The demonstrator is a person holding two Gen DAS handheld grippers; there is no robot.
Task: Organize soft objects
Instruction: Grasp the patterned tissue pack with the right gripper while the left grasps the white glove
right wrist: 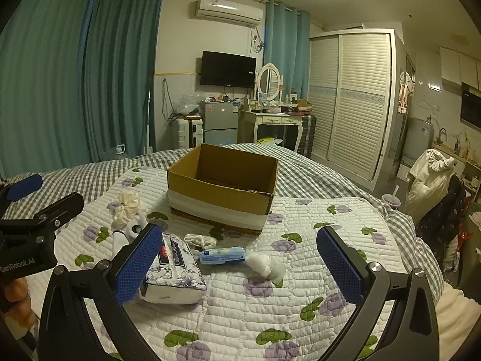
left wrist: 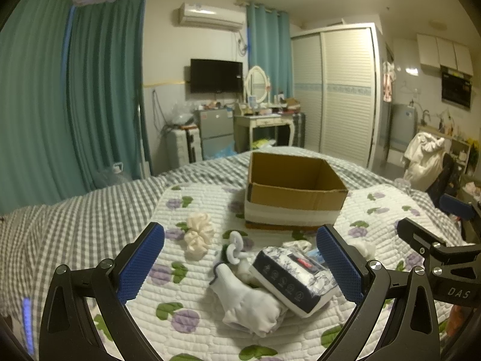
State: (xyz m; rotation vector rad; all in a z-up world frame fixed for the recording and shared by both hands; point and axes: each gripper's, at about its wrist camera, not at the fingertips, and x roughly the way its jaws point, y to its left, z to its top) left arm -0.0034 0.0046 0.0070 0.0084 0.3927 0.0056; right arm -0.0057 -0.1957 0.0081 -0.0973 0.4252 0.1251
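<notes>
On the quilt (right wrist: pixel 315 210), soft items lie just before the empty cardboard box (right wrist: pixel 222 186). Left gripper (left wrist: pixel 240 258) fingers wide, over the tissue pack (left wrist: pixel 294 279) and white glove (left wrist: pixel 249 300). Right gripper (right wrist: pixel 240 258) wide, empty. Judgement: lower left, pinch pack mid-body, avoid catching the glove.

Open cardboard box (right wrist: pixel 222 192) upright on quilt; before it lie tissue pack (left wrist: pixel 296 279), white glove (left wrist: pixel 246 300), cream scrunchies (left wrist: pixel 198 234), blue packet (right wrist: pixel 222 255), possibly gauze roll (right wrist: pixel 267 264).
</notes>
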